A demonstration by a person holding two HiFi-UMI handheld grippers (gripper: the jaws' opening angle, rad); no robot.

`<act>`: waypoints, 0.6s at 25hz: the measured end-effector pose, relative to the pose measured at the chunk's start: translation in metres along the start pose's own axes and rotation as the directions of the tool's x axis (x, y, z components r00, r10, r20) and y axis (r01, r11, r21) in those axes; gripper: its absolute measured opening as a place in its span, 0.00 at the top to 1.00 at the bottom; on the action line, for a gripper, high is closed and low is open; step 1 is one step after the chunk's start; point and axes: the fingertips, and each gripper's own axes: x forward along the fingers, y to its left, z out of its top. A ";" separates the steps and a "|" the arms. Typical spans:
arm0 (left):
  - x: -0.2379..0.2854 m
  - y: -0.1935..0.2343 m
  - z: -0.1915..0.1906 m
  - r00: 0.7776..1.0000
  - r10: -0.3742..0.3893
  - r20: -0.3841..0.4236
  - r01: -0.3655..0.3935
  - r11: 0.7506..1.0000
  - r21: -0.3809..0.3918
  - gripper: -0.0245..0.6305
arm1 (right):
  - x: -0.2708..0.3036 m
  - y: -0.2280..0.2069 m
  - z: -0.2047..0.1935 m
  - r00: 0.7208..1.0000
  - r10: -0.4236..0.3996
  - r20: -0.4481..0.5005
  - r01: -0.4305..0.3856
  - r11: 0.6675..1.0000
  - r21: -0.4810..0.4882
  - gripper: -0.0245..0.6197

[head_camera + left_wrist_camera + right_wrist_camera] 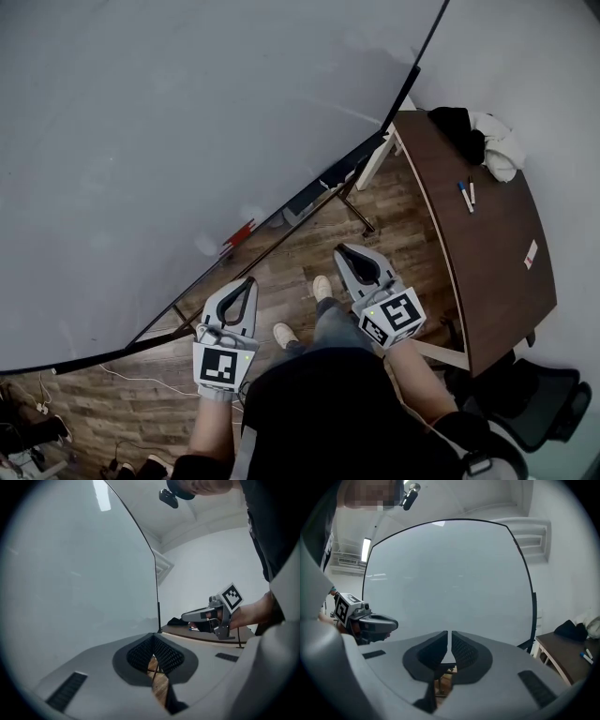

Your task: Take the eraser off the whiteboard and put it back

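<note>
Head view has me low before the whiteboard (pixel 187 112) with my left gripper (pixel 247 284) and right gripper (pixel 344 251) both pinched together, holding nothing. What I take for the eraser (pixel 305 199), a dark block on the ledge, sits at 11 o'clock from the right gripper. I should spread those jaws first, then square up to its long sides.

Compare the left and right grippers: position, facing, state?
The left gripper sits by the whiteboard's bottom edge; the right gripper sits nearer the brown table. The left gripper's view catches the whiteboard obliquely, off to one side; the right gripper's view faces it head-on. Shared: both shut, holding nothing.
</note>
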 end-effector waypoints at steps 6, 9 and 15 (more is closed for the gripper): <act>0.054 -0.004 0.003 0.998 -0.046 -0.032 0.047 0.999 0.018 0.95 | 0.011 -0.063 -0.018 0.998 -0.058 -0.019 0.059 0.996 0.066 0.92; 0.083 -0.006 0.005 0.997 -0.062 -0.051 0.063 0.998 0.017 0.95 | 0.020 -0.096 -0.026 0.996 -0.079 -0.037 0.082 0.993 0.083 0.92; 0.144 -0.004 0.006 0.990 -0.090 -0.106 0.092 0.996 0.014 0.95 | 0.046 -0.157 -0.051 0.992 -0.095 -0.083 0.107 0.983 0.146 0.92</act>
